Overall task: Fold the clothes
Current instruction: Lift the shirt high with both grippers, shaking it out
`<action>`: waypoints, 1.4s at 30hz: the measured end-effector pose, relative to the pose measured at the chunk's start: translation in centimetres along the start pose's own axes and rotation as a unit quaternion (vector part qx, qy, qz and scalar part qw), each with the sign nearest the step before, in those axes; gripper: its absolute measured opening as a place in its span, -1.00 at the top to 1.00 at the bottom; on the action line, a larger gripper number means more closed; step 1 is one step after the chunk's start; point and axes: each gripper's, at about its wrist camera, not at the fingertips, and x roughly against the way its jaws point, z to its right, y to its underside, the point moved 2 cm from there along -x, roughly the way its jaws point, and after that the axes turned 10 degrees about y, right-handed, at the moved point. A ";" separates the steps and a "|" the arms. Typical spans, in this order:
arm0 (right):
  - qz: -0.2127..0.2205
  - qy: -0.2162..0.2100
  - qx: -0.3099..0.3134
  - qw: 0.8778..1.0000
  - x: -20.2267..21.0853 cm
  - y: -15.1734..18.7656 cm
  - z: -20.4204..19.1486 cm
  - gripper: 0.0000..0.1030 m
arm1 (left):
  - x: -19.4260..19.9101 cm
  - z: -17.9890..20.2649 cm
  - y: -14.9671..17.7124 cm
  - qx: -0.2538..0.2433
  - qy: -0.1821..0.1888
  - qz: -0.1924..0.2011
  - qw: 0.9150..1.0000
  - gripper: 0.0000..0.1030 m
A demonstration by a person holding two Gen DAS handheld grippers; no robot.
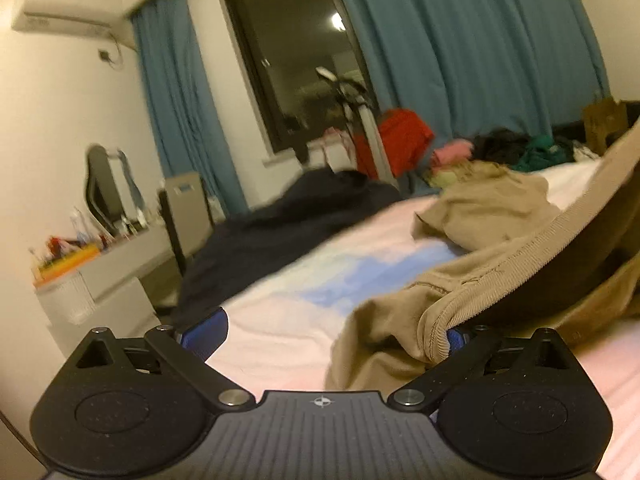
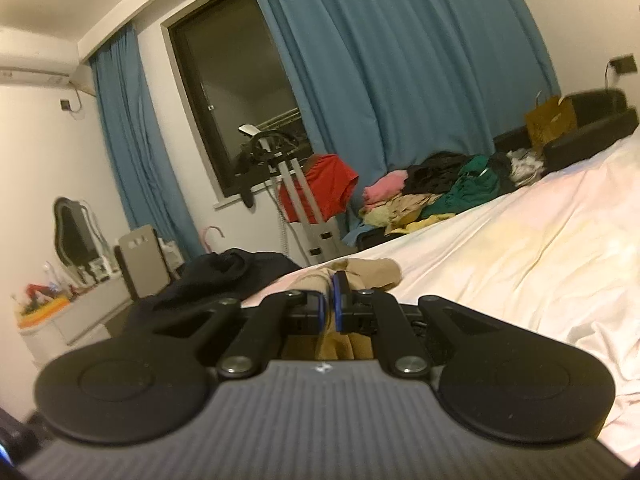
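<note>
The tan garment (image 1: 480,216) lies on the white bedsheet (image 1: 280,320), its ribbed hem stretched taut in a band running from the low near side up and away to the right edge of the left wrist view, with a bunched part lying farther along the bed. The left gripper (image 1: 332,336) is held low and level over the sheet, jaws spread wide, the hem draped over its right finger. The right gripper (image 2: 329,300), aimed along the bed toward the dark garment (image 2: 224,268), has its blue pads pressed together on a fold of the tan cloth.
</note>
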 end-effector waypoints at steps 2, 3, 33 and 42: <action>-0.001 0.014 0.011 1.000 -0.3 0.3 -0.1 0.82 | 0.3 -0.6 -0.5 0.011 -0.009 0.022 1.000 -0.99; -0.001 0.021 0.017 1.000 -0.4 0.4 -0.1 0.81 | 0.4 -1.0 -0.8 0.018 -0.012 0.032 0.999 -1.00; 0.100 0.060 0.005 0.993 2.0 -15.1 -5.2 -0.56 | 7.6 -10.1 -21.4 0.184 -0.014 0.231 0.955 -0.91; 0.203 0.002 0.041 0.978 9.8 -34.9 -12.1 -0.56 | 15.9 -16.6 -37.9 0.216 0.026 0.295 0.930 -0.98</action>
